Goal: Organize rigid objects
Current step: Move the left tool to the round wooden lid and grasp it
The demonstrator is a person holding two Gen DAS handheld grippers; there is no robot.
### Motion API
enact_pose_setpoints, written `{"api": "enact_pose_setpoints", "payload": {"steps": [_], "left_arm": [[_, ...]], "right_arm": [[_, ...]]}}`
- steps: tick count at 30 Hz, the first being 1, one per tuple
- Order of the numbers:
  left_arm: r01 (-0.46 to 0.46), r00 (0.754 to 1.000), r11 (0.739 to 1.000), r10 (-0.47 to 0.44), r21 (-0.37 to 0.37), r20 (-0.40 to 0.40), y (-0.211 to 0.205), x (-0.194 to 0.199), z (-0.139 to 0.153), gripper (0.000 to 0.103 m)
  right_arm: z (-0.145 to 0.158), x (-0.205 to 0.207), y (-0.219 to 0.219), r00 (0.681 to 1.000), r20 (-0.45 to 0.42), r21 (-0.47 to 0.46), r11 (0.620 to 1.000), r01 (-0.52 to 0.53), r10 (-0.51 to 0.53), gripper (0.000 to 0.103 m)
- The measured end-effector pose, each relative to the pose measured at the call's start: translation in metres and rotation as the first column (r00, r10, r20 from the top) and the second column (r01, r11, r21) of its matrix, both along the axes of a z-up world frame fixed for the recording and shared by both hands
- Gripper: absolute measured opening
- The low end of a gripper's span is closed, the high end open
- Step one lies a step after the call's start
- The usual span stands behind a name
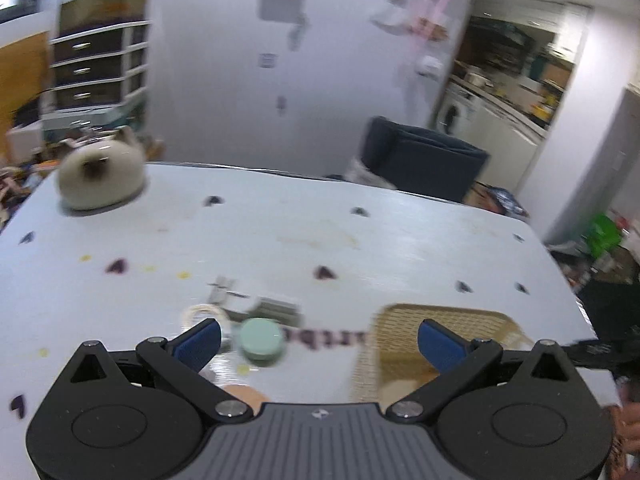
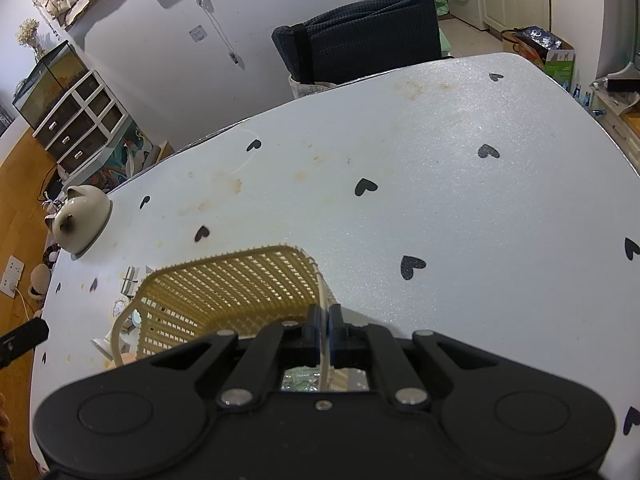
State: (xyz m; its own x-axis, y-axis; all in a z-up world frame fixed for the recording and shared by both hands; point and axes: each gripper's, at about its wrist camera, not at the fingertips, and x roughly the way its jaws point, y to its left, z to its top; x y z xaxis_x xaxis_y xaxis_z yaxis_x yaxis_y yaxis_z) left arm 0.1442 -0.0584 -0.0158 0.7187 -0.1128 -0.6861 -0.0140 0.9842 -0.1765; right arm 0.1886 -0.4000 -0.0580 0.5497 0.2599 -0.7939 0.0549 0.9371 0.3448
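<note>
A tan woven plastic basket (image 2: 224, 280) with pale handles stands on the table. My right gripper (image 2: 324, 318) is shut on the handle strip at the basket's near right rim. The left wrist view is blurred: my left gripper (image 1: 320, 344) is open above the table, its blue pads (image 1: 200, 344) wide apart with nothing held. Below it, left of the basket (image 1: 440, 320), lie a mint green round lid-like piece (image 1: 262, 342), a white ring (image 1: 204, 314) and a small grey box (image 1: 276, 306). The same small things (image 2: 130, 280) show beside the basket in the right wrist view.
A cream cat-shaped ceramic pot (image 2: 80, 220) sits at the table's far left corner. The table (image 2: 440, 160) is white with black hearts and some stains. A dark chair (image 2: 360, 36) stands behind the far edge. The left gripper's black body (image 2: 24, 338) shows at the left edge.
</note>
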Motion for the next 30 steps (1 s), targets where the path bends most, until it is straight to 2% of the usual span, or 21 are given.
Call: {"api": "enact_pose_setpoints", "payload": {"steps": [5, 8, 14, 17, 21, 25, 30], "left_arm": [[-0.058, 0.998, 0.995, 0.058, 0.080, -0.008, 0.019, -0.001, -0.014, 0.103], [-0.033, 0.999, 0.993, 0.037, 0.117, -0.033, 0.024, 0.000, -0.026, 0.103], [0.030, 0.991, 0.994, -0.015, 0.109, -0.136, 0.024, 0.000, -0.060, 0.103], [0.066, 0.988, 0.987, -0.043, 0.148, -0.149, 0.017, -0.003, -0.073, 0.103], [0.127, 0.982, 0.969, -0.092, 0.210, -0.167, 0.007, -0.003, -0.088, 0.092], [0.160, 0.973, 0.957, -0.111, 0.241, -0.205, 0.002, 0.003, -0.104, 0.083], [0.174, 0.968, 0.943, -0.111, 0.283, -0.225, -0.002, 0.012, -0.112, 0.082]], "right_arm": [[0.000, 0.000, 0.000, 1.000, 0.000, -0.002, 1.000, -0.001, 0.001, 0.004], [0.000, 0.000, 0.000, 1.000, 0.000, -0.002, 1.000, -0.001, 0.001, 0.004], [0.000, 0.000, 0.001, 1.000, 0.002, -0.008, 1.000, -0.003, 0.003, 0.004], [0.001, 0.000, 0.002, 1.000, 0.002, -0.008, 1.000, -0.003, 0.003, 0.004], [0.000, 0.000, 0.002, 1.000, 0.002, -0.008, 1.000, -0.003, 0.003, 0.004], [0.000, 0.000, 0.002, 1.000, 0.002, -0.008, 1.000, -0.003, 0.003, 0.004], [0.000, 0.000, 0.002, 1.000, 0.001, -0.007, 1.000, -0.004, 0.004, 0.004]]}}
